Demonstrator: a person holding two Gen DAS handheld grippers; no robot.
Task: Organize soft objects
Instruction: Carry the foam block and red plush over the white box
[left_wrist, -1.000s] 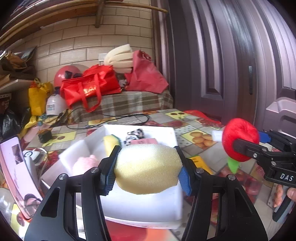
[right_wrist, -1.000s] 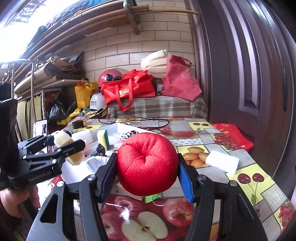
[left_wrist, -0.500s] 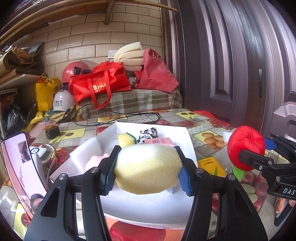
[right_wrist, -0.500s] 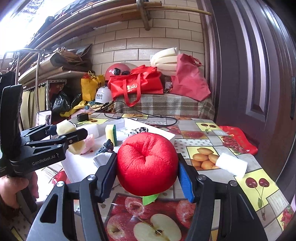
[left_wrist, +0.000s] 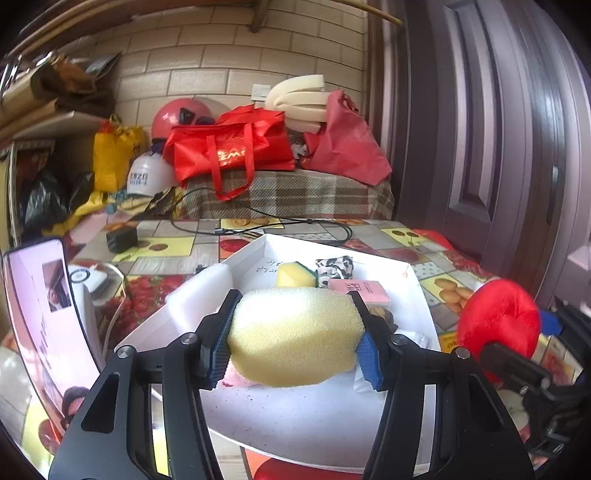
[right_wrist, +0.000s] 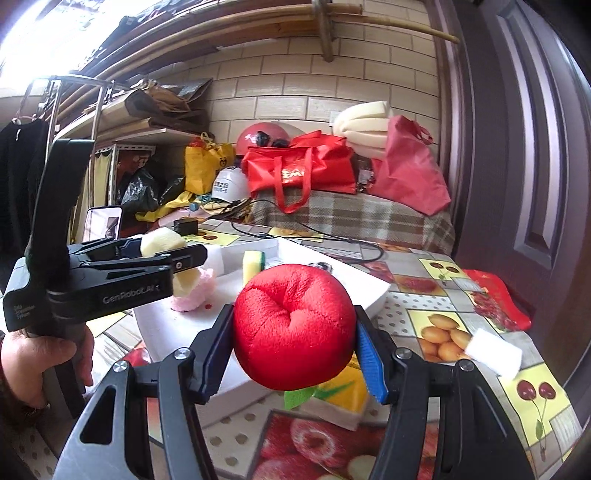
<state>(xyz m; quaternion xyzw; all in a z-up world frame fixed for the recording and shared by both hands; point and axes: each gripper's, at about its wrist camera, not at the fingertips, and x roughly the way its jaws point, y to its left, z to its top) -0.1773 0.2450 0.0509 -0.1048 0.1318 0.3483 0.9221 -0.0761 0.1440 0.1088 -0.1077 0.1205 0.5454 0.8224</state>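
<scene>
The left gripper (left_wrist: 293, 338) pinches a pale yellow foam sponge (left_wrist: 294, 336) between its blue pads, the block bulging where the pads press in; it hangs over the near part of a white tray (left_wrist: 321, 417). The right gripper (right_wrist: 293, 354) is clamped on a red plush apple (right_wrist: 293, 326), whose green felt leaf (right_wrist: 297, 397) pokes out underneath, above the fruit-print tablecloth (right_wrist: 480, 332) just beside the tray's corner.

Inside the tray lie a pink fluffy toy (right_wrist: 194, 295) directly under the left gripper's load, a small yellow sponge with a green scouring edge (left_wrist: 295, 275), a black-and-white patterned cloth piece (left_wrist: 334, 266), a pink packet (left_wrist: 360, 291) and a white foam block (left_wrist: 201, 291) at the left wall. A crumpled dark item sits behind the right finger (too hidden to name).

Around the tray: a phone (left_wrist: 44, 325) propped upright at the left, a black cable (left_wrist: 280, 225) trailing across the cloth, a black charger (left_wrist: 122, 238), and a loose white foam piece (right_wrist: 493, 352) on the table at the right. A yellow packet (right_wrist: 340, 391) lies under the apple. A person's hand (right_wrist: 40, 365) grips the left tool's handle.
</scene>
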